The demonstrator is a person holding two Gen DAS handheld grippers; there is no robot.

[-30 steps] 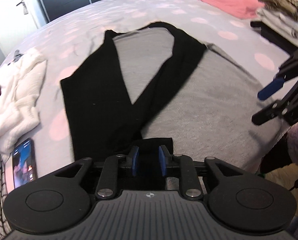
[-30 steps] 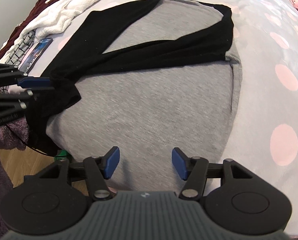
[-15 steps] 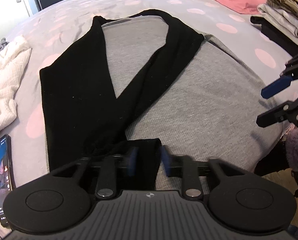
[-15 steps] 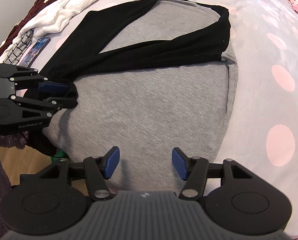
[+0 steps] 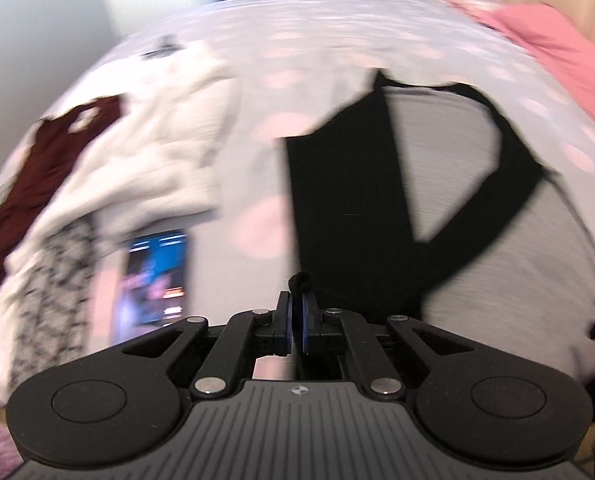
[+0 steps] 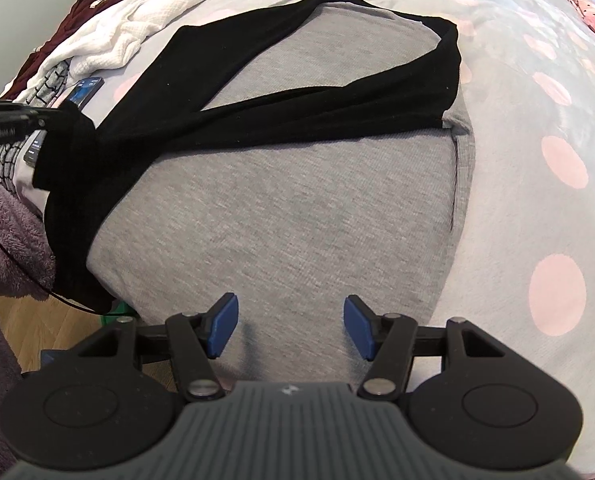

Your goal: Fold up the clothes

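Observation:
A grey top with black sleeves (image 6: 297,200) lies flat on the spotted bedspread (image 6: 537,92), its two sleeves folded across the chest. My left gripper (image 5: 296,308) is shut on the end of the left black sleeve (image 5: 337,200), a small bunch of black cloth sticking up between the blue pads. In the right wrist view that gripper (image 6: 37,118) lifts the sleeve end at the far left edge. My right gripper (image 6: 287,330) stands open just above the grey hem near the bed's front edge, nothing between its fingers.
A phone (image 5: 153,280) with a lit screen lies left of the sleeve, beside white (image 5: 145,168), dark red (image 5: 29,176) and checked clothes (image 5: 53,288). A pink pillow (image 5: 553,44) lies at the far right. A purple fleece sleeve (image 6: 5,240) and wooden floor (image 6: 69,328) show at the bed's edge.
My left gripper closed on the black sleeve end, then swung left and up with it, rolling as it went. The right gripper has stayed still and open.

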